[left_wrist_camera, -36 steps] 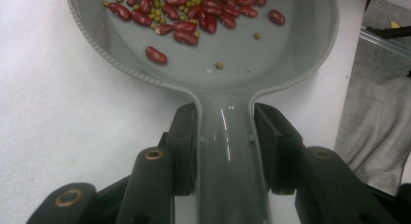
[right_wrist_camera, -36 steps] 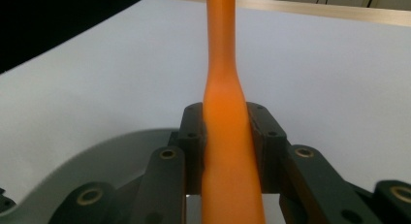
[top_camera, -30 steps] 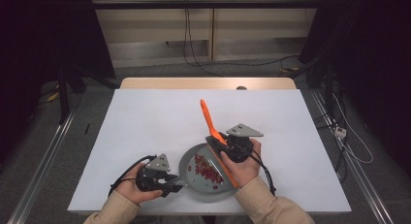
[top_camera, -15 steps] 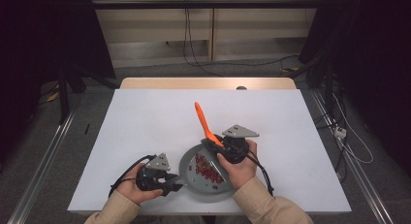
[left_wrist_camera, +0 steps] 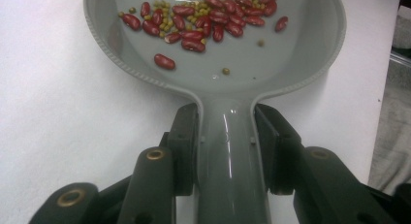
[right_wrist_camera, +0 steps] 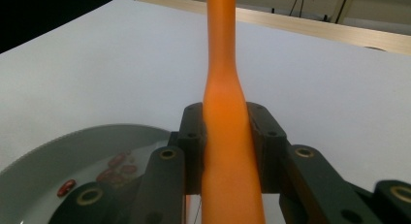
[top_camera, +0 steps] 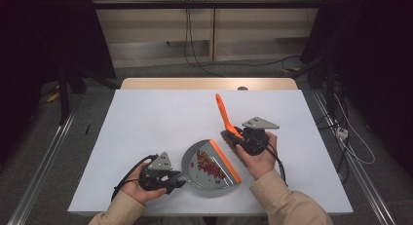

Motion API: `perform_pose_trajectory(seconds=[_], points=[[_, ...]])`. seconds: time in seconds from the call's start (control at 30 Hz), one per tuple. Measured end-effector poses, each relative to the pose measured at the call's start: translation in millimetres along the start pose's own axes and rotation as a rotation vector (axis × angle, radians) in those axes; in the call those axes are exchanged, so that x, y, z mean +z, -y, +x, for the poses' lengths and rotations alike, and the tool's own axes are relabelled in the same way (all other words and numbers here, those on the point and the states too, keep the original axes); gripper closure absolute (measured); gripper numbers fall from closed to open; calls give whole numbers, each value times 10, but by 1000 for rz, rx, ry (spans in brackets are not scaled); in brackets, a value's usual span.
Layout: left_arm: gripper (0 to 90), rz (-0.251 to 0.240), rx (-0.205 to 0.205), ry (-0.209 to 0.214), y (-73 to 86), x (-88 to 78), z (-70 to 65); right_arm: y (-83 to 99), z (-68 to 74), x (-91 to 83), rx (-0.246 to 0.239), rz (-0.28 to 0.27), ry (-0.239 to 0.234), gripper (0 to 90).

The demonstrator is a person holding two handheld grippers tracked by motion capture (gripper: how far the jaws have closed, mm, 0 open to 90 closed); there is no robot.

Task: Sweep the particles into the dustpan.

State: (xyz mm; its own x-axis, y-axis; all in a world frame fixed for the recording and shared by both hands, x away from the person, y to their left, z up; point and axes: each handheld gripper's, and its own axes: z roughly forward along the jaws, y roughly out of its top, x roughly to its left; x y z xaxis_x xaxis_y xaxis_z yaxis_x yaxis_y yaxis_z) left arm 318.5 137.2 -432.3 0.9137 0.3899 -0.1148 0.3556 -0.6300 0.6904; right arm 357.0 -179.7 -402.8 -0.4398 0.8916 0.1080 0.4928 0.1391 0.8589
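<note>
Left gripper [top_camera: 176, 181] fingers grasp the dustpan [top_camera: 210, 162] handle; right gripper [top_camera: 237, 137] seemingly grasps the brush [top_camera: 224, 114].

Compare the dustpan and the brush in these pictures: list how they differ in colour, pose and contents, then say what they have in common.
Colour: the dustpan is grey with an orange lip; the brush has an all-orange handle.
Pose: the dustpan lies flat on the table; the brush handle points up and away.
Contents: the dustpan holds red beans and small yellow-green ones; the brush carries nothing.
Shared: each is clamped by its handle, dustpan in the left gripper, brush in the right gripper.
</note>
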Motion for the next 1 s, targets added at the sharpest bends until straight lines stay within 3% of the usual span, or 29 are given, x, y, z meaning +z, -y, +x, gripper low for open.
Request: perform_pose_trajectory(seconds=[0.03,0.1,0.13,0.17,0.27,0.33,0.37,0.53,0.73,0.77,1.0], points=[[635,0,0,-22,4,-1,-6,5,-38,-16,4,-3,6,710],[635,-28,3,-14,17,7,0,17,-106,-45,8,4,20,710],[635,-33,10,-38,16,3,-10,24,-136,-56,12,5,24,710],[635,-37,14,-9,15,-8,6,31,-168,-66,13,5,29,710],[634,-64,5,-1,11,-17,8,47,-240,-98,19,6,39,711],[634,-79,-7,-23,18,-17,0,56,-274,-114,15,10,47,710],[634,-80,0,-11,23,-22,19,59,-287,-122,12,12,50,710],[634,-96,-18,-29,33,-72,49,74,-340,-152,10,15,64,710],[633,-117,-59,-70,45,-143,118,84,-377,-169,9,21,69,711],[633,-123,-70,-92,46,-152,122,89,-382,-170,10,22,71,710],[633,-139,-119,-126,78,-256,230,128,-430,-171,20,24,73,710]])
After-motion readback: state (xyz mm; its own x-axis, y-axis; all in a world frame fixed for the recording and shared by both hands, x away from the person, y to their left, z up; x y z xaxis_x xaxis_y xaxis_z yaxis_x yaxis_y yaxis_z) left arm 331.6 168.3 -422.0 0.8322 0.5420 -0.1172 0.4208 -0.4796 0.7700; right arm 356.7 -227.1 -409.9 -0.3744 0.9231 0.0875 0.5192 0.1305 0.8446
